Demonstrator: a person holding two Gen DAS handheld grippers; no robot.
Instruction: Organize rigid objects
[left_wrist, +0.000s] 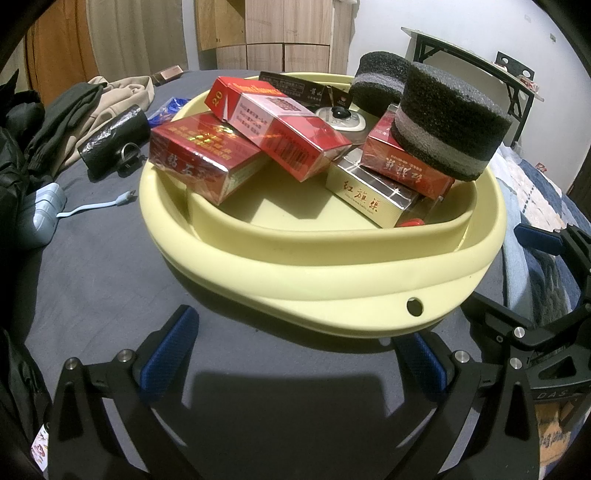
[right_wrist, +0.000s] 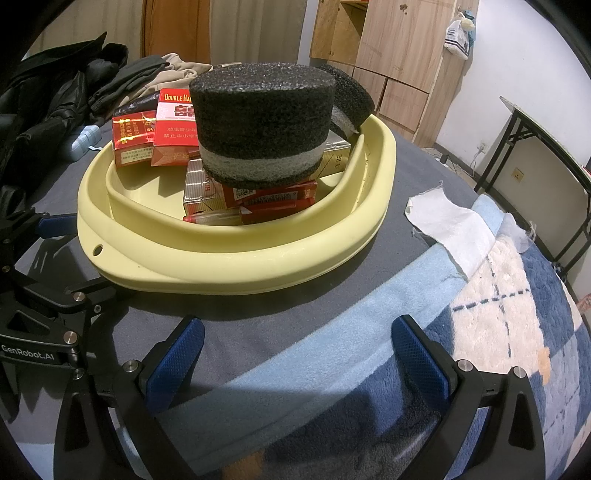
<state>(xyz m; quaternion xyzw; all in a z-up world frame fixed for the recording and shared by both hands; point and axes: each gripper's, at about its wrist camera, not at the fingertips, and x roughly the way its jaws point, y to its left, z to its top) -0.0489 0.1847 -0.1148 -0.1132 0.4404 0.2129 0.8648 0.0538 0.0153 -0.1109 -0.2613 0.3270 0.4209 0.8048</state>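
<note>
A pale yellow basin (left_wrist: 332, 266) sits on the grey bedsheet, piled with red cigarette boxes (left_wrist: 288, 129), a gold box (left_wrist: 369, 199), a red lighter (left_wrist: 413, 222) and a white round device (left_wrist: 343, 118). A black foam cylinder with a grey band (left_wrist: 447, 122) lies on top of the boxes, and a second one (left_wrist: 376, 77) is behind it. My left gripper (left_wrist: 295, 347) stands open just short of the basin's near rim, holding nothing. My right gripper (right_wrist: 299, 343) is open over the bedding, a little back from the basin (right_wrist: 240, 266) and the foam cylinder (right_wrist: 258, 122).
A black pouch (left_wrist: 110, 140), a heap of clothes (left_wrist: 74, 110) and a pale blue charger with its cable (left_wrist: 40, 210) lie left of the basin. Right of it are a white cloth (right_wrist: 450, 225), a blue and white blanket (right_wrist: 498, 314) and a folding table (right_wrist: 546, 147).
</note>
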